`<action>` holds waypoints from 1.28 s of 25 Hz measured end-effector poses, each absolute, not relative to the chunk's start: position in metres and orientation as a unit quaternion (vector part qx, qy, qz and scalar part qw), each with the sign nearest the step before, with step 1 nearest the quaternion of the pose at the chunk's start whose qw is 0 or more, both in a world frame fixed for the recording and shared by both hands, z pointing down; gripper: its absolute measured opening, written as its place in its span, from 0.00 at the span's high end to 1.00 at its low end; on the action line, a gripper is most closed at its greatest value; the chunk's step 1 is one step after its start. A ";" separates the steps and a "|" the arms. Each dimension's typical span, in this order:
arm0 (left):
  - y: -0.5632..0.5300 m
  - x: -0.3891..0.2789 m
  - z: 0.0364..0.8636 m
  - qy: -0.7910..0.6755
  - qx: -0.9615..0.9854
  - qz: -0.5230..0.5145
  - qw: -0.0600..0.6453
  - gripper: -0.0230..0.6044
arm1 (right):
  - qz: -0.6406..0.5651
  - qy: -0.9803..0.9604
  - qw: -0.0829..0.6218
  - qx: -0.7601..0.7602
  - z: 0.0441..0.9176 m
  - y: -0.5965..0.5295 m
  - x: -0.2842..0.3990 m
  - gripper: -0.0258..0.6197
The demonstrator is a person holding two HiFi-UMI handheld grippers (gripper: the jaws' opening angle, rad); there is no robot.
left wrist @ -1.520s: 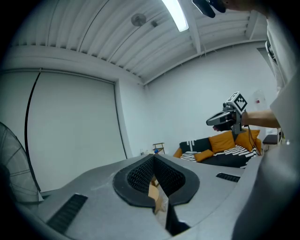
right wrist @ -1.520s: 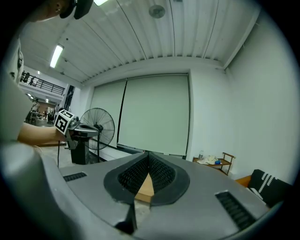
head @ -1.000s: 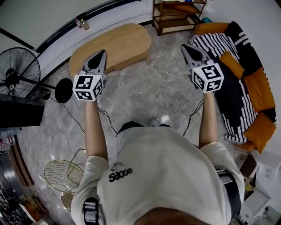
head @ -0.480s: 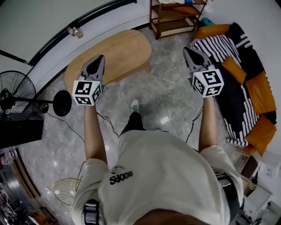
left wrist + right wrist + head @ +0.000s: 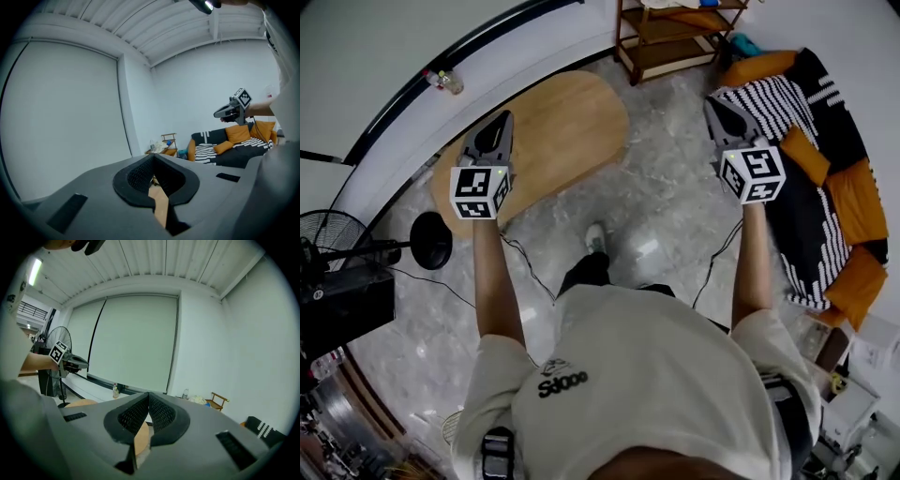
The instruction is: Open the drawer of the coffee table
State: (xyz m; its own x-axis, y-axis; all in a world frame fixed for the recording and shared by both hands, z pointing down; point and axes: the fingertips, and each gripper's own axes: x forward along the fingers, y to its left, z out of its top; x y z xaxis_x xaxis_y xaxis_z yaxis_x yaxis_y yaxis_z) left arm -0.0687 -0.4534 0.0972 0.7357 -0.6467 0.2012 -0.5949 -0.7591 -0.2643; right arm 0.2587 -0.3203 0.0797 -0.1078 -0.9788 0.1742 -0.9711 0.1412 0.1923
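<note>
Seen from the head: held the left hand-held gripper [image 5: 502, 122] out at upper left of the frame, overlapping the left part of the oval wooden coffee table [image 5: 572, 117], jaws pressed together with nothing between them. Held the right hand-held gripper [image 5: 715, 105] out at upper right, over the grey marbled floor [image 5: 666, 187] between the table's right end and the black-and-white striped sofa [image 5: 806, 141] with orange cushions, jaws likewise together and empty. Touched the table with neither. Showed no drawer front from this angle, so could not tell where on the table it sat. Caught a wooden shelf [image 5: 666, 42] at top centre, a bottle [image 5: 445, 82] on the ledge at upper left and a fan's round base [image 5: 431, 241] at left. Seen from the left gripper view: met at the tips in lower centre, dark ribbed pads closed on nothing, a sliver of the table's wood showing through the gap beneath them; framed the right hand-held gripper at right of centre, with the sofa below it. Seen from the right gripper view: closed tip to tip in lower centre as well, nothing gripped, tan tabletop glimpsed through the slit and again at lower left; framed the left hand-held gripper at left edge, beside the fan.
</note>
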 end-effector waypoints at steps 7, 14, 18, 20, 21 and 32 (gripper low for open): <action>-0.497 -0.060 0.143 0.333 -0.926 -0.161 0.078 0.93 | -0.023 -0.747 0.153 0.647 0.118 -0.368 0.266 0.95; -0.493 -0.051 0.215 0.355 -0.918 -0.168 0.054 0.93 | -0.016 -0.777 0.199 0.597 0.203 -0.379 0.268 0.95; -0.489 -0.054 0.281 0.367 -0.914 -0.170 0.037 0.93 | -0.009 -0.785 0.201 0.586 0.267 -0.383 0.274 0.95; -0.488 -0.060 0.315 0.379 -0.909 -0.171 0.031 0.93 | -0.005 -0.788 0.205 0.581 0.300 -0.385 0.275 0.95; -0.488 -0.063 0.331 0.387 -0.905 -0.172 0.029 0.93 | -0.005 -0.789 0.206 0.579 0.316 -0.387 0.275 0.95; -0.478 -0.089 0.506 0.408 -0.889 -0.201 0.050 0.93 | -0.024 -0.794 0.212 0.569 0.485 -0.388 0.264 0.95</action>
